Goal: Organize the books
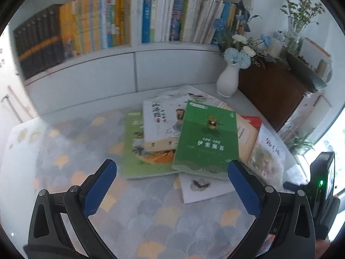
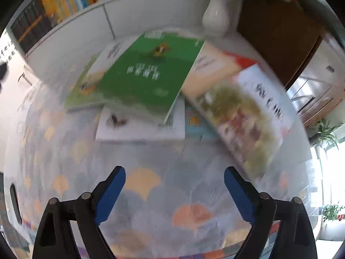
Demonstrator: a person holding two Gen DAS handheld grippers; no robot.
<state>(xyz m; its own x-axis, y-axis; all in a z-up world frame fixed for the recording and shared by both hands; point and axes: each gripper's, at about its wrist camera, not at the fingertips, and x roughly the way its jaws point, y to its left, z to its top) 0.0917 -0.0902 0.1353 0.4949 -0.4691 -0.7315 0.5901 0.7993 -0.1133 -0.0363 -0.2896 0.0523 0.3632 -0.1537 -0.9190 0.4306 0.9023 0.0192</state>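
Observation:
A loose pile of books lies on a table with a patterned cloth point(image 1: 151, 211). A green book point(image 1: 207, 138) lies on top, over a white book point(image 1: 159, 125), a light green book point(image 1: 138, 161), a thin white booklet with a butterfly point(image 1: 200, 185) and a floral-cover book point(image 1: 267, 153). My left gripper point(image 1: 172, 172) is open and empty, just in front of the pile. In the right wrist view the green book point(image 2: 142, 75) and the floral-cover book point(image 2: 243, 116) lie ahead of my right gripper point(image 2: 174, 177), which is open and empty above the cloth point(image 2: 151, 215).
A white bookshelf point(image 1: 133, 49) with upright books runs along the back. A white vase with flowers point(image 1: 228, 79) and a dark brown cabinet point(image 1: 273, 90) stand at the back right. The right gripper's body point(image 1: 321, 192) shows at the left view's right edge.

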